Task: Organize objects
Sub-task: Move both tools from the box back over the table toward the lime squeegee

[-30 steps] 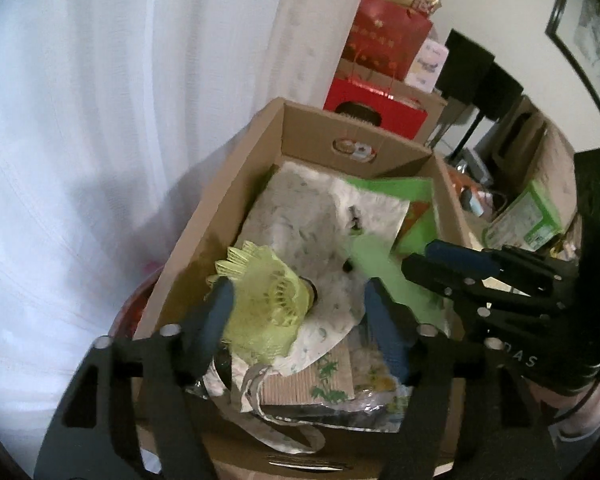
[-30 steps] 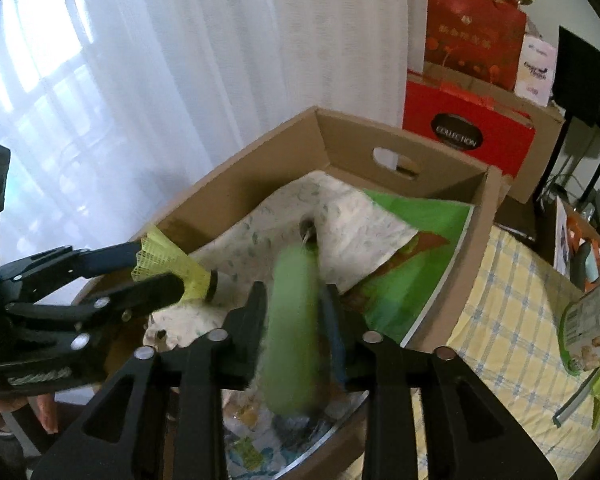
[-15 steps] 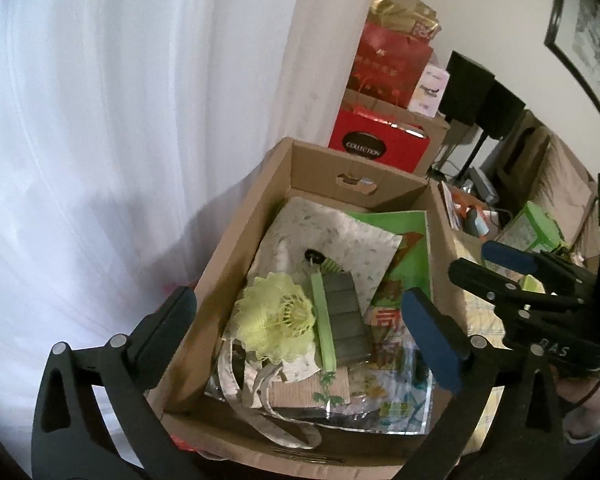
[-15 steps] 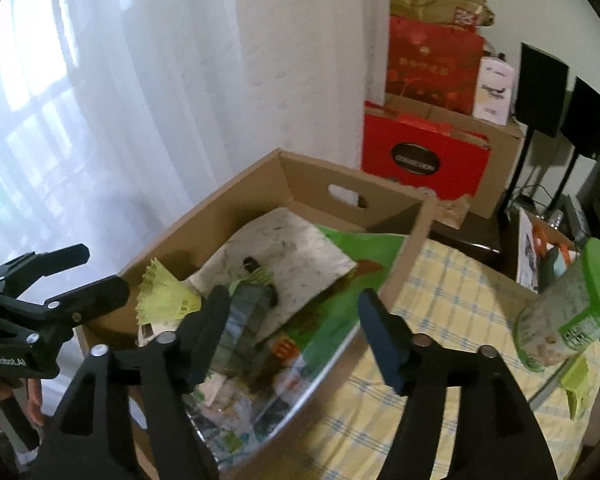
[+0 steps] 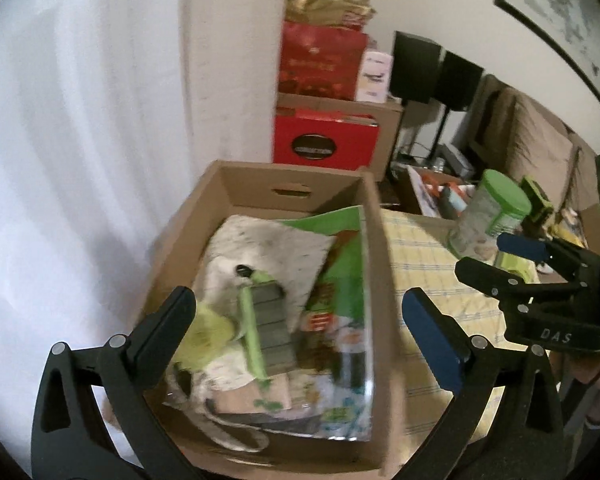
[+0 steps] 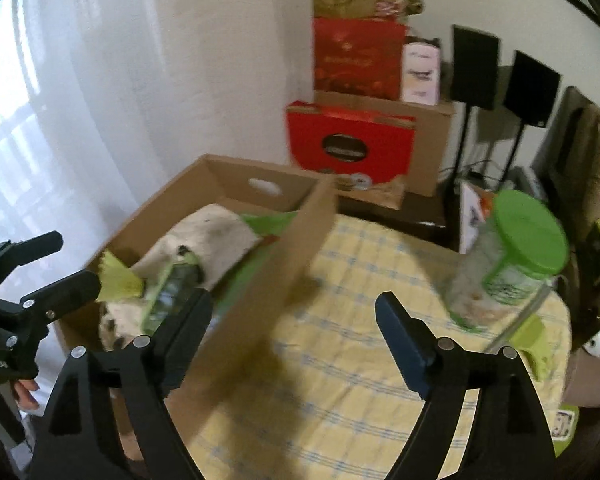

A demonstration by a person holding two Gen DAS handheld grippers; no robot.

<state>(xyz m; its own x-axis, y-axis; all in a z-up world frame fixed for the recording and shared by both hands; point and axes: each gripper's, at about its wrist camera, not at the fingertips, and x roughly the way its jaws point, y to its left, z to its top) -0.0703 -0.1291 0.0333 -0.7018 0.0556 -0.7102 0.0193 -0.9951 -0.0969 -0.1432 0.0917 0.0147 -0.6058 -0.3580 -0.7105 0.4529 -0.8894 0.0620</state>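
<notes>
In the cardboard box (image 5: 236, 200) we see the yellow shuttlecock (image 5: 208, 330) and the grey-and-green slab (image 5: 270, 328) lying side by side on a pale speckled cloth (image 5: 276, 244), touching neither pair of tongs. Our left gripper (image 5: 300, 334) hangs above them with its jaws spread wide and nothing between the pads. Our right gripper (image 6: 294, 334) has just been opening; it is wide too and holds nothing, standing over the box's near wall and the checked yellow tablecloth (image 6: 360, 280). The shuttlecock has a lacy plastic skirt; the slab is flat and ribbed, with a lime edge. Under them lie glossy green printed sheets (image 5: 340, 256). Well to the right on the tablecloth stands a clear jar with a round green lid (image 6: 512, 264). Behind the box, red gift boxes (image 6: 352, 144) are stacked.
</notes>
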